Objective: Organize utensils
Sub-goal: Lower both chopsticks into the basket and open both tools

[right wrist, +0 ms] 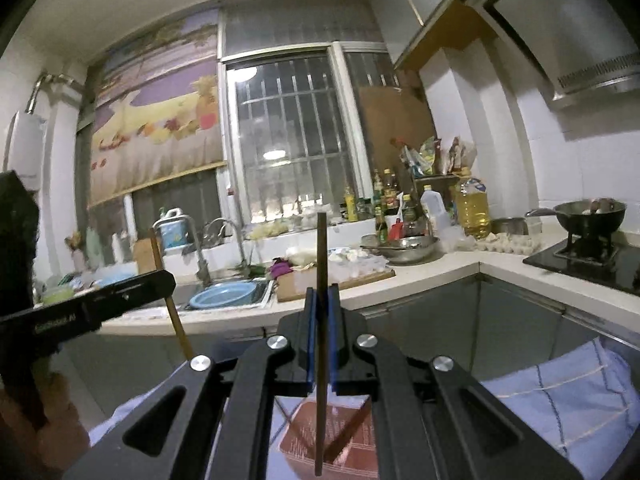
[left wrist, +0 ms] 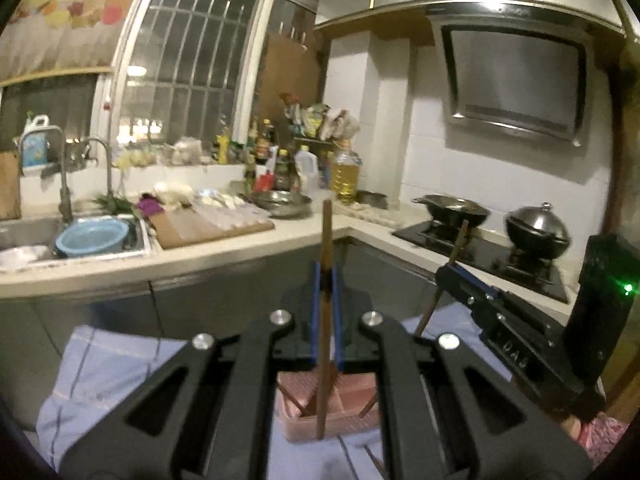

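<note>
In the left wrist view my left gripper (left wrist: 326, 276) is shut on a brown chopstick (left wrist: 326, 232), which stands upright between the blue pads. Its lower end hangs over a pink compartment tray (left wrist: 352, 408) that holds a few other chopsticks (left wrist: 292, 400). To the right, my right gripper (left wrist: 446, 274) holds a second chopstick (left wrist: 460, 240). In the right wrist view the right gripper (right wrist: 322, 292) is shut on a dark chopstick (right wrist: 321, 248), upright above the same tray (right wrist: 344, 428). At the left, the left gripper (right wrist: 166, 280) holds its light wooden chopstick (right wrist: 156, 248).
The tray rests on a blue-and-white cloth (left wrist: 100, 380). Beyond it an L-shaped counter (left wrist: 280, 236) carries a sink with a blue basin (left wrist: 92, 236), a cutting board (left wrist: 208, 228), bottles, and a steel bowl (left wrist: 282, 202). A wok (left wrist: 452, 208) and a lidded pot (left wrist: 536, 232) sit on the stove.
</note>
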`<action>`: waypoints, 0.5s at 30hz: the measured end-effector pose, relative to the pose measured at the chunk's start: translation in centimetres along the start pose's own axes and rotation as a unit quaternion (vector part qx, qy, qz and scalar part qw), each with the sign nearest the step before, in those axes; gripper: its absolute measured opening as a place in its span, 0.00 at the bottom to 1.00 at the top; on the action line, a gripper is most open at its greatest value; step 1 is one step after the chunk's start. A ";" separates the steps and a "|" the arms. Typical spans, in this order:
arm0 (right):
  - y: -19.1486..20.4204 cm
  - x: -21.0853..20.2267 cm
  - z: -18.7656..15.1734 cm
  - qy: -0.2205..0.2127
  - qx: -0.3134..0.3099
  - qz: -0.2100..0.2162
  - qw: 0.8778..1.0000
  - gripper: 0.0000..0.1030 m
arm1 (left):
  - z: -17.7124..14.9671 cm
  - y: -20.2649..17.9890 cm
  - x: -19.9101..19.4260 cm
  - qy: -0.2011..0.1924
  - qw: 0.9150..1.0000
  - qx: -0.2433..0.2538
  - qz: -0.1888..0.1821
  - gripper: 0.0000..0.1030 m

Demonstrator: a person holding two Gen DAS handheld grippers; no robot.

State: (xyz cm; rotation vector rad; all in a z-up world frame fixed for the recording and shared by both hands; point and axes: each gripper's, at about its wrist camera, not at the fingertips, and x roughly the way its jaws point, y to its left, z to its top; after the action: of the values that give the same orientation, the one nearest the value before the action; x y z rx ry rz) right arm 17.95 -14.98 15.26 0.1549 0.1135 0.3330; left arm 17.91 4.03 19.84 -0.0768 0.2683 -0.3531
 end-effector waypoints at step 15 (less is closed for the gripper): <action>-2.8 7.6 -8.2 0.105 0.043 0.008 0.993 0.06 | -7.5 0.5 11.5 0.117 0.993 0.015 0.030 0.05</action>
State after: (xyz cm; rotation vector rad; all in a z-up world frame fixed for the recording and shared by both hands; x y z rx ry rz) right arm 24.88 -13.93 6.06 0.2065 0.3355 0.3606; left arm 26.42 0.29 9.70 0.0030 0.4967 -0.3061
